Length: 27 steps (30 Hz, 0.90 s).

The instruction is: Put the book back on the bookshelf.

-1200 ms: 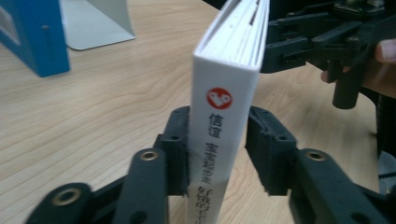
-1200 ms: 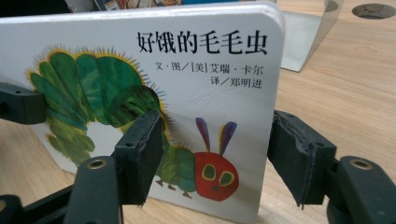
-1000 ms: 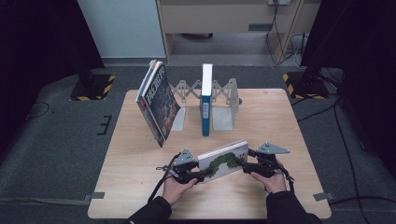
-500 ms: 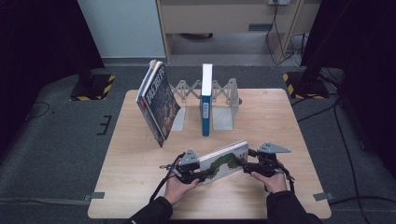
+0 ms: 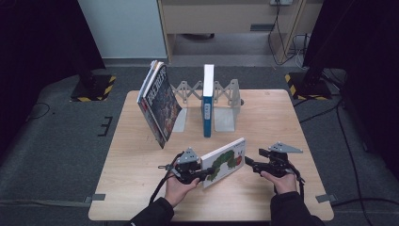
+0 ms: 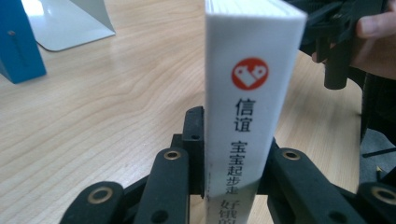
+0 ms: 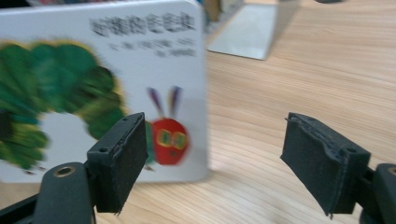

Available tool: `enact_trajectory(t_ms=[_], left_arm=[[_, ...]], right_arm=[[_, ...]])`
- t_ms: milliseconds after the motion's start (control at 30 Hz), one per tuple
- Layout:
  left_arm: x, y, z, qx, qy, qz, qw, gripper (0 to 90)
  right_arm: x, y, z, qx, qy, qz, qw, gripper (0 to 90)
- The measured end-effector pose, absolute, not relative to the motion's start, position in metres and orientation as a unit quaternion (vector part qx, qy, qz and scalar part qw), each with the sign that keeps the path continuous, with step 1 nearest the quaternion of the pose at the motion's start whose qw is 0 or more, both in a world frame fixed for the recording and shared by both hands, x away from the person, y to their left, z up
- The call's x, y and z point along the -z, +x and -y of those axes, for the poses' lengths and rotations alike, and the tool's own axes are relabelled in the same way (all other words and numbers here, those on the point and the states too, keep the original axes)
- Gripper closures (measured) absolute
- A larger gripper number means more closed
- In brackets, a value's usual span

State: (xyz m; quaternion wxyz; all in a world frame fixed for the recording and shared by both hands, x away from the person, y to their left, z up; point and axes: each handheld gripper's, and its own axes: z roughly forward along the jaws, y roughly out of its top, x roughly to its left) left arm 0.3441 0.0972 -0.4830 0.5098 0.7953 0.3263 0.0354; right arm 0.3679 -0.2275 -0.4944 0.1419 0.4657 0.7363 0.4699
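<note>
A white board book with a green caterpillar on its cover (image 5: 225,161) stands on edge on the table's front middle. My left gripper (image 5: 205,173) has just been closing and is shut on the book's spine end (image 6: 252,116), a pad pressing each face. My right gripper (image 5: 248,163) sits just right of the book's other end. Its jaws have just been opening and stand open with nothing between them. In the right gripper view the cover (image 7: 102,88) lies beyond the left jaw of my right gripper (image 7: 219,158).
A blue book (image 5: 207,101) stands upright in a metal expanding book rack (image 5: 227,96) at the table's back. Several thin books (image 5: 159,103) lean at the rack's left end. The wooden table (image 5: 136,188) has bare room at front left and right.
The left jaws have closed onto the book's spine end. The right jaws have spread and let go of the book's right edge. Neither hand has shifted much.
</note>
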Motion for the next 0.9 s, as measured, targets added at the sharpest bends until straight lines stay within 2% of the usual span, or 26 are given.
enact_trajectory(t_ms=[633,900], left_arm=[[0.452,0.347,-0.109,-0.066,0.779,-0.356,0.512,74.0],[0.436,0.357,-0.109,-0.089,0.757,-0.376,0.526,74.0]], right_arm=[[0.506,0.372,0.243,-0.369,0.491,-0.766,0.189,16.0],[0.515,0.373,0.245,-0.333,0.494,-0.781,0.187,12.0]])
